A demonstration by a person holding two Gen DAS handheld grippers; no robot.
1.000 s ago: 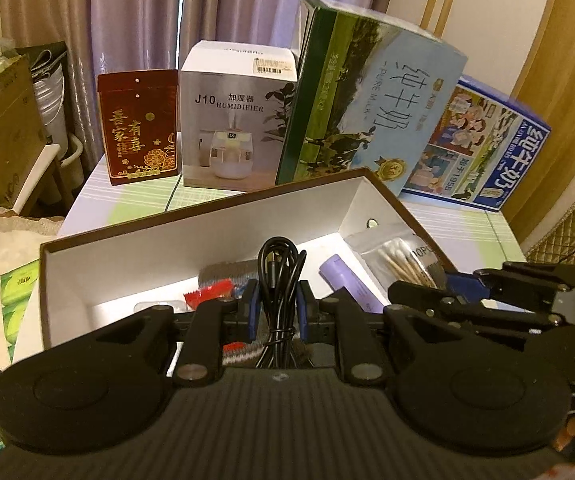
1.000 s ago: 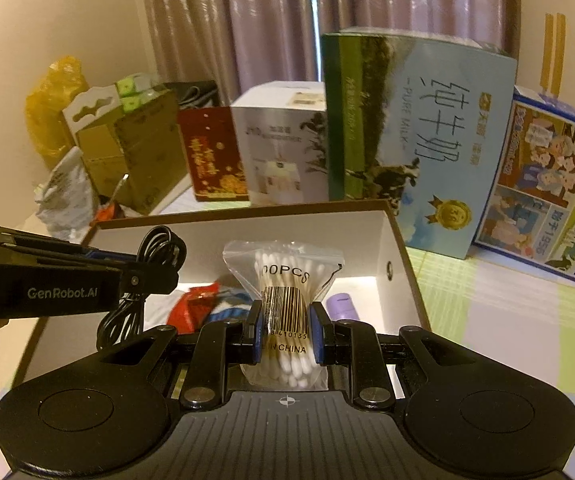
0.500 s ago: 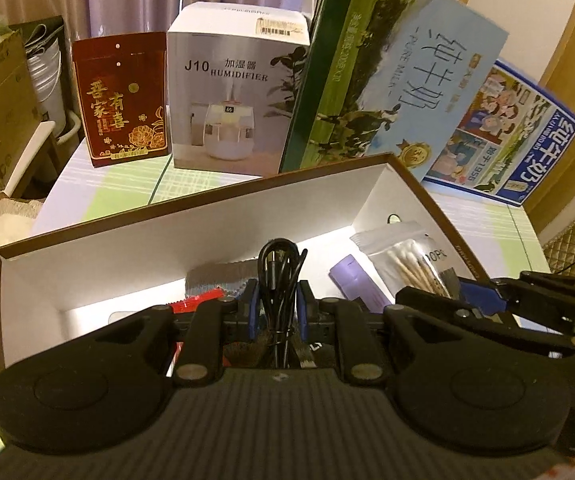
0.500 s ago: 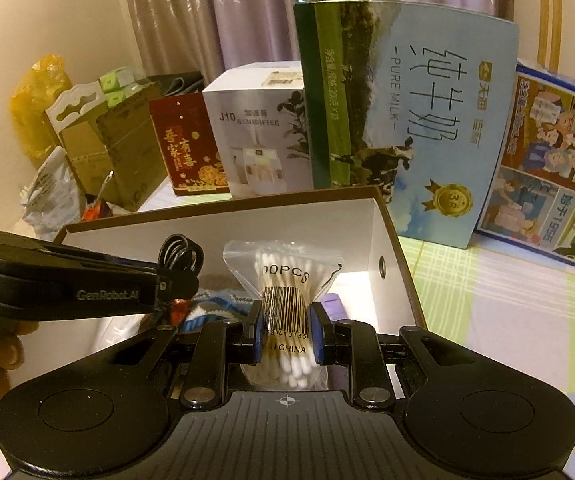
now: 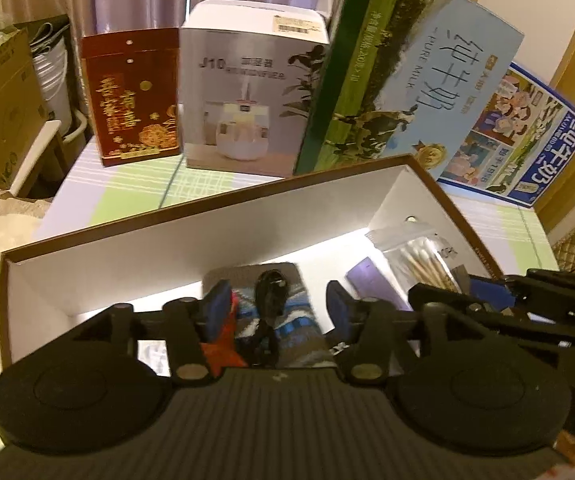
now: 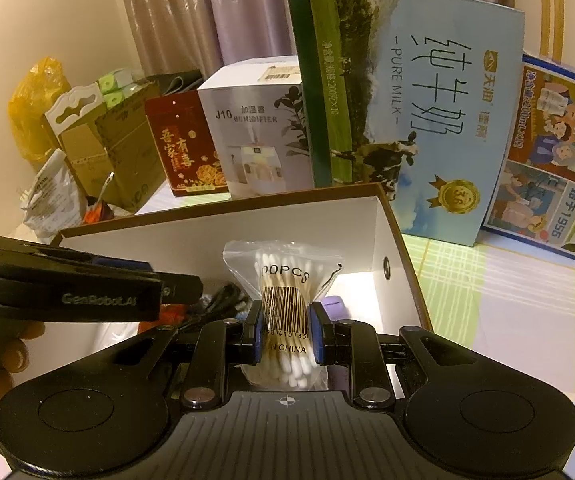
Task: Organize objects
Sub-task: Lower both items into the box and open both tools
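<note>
Upright, the swab bag sits pinched in the right gripper; left gripper gapes empty.

Left gripper: fingers spread wide apart, nothing clasped between the blue pads. Right gripper: fingers drawn close, pads pinching the bag of cotton swabs. A hand holds the left gripper's handle.

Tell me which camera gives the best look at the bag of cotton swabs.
The right wrist view. The bag of cotton swabs sits centred there, pinched between the right gripper fingers, with barcode and print readable. The left wrist view shows only its upper part at the box's right end, partly behind the right gripper.
</note>
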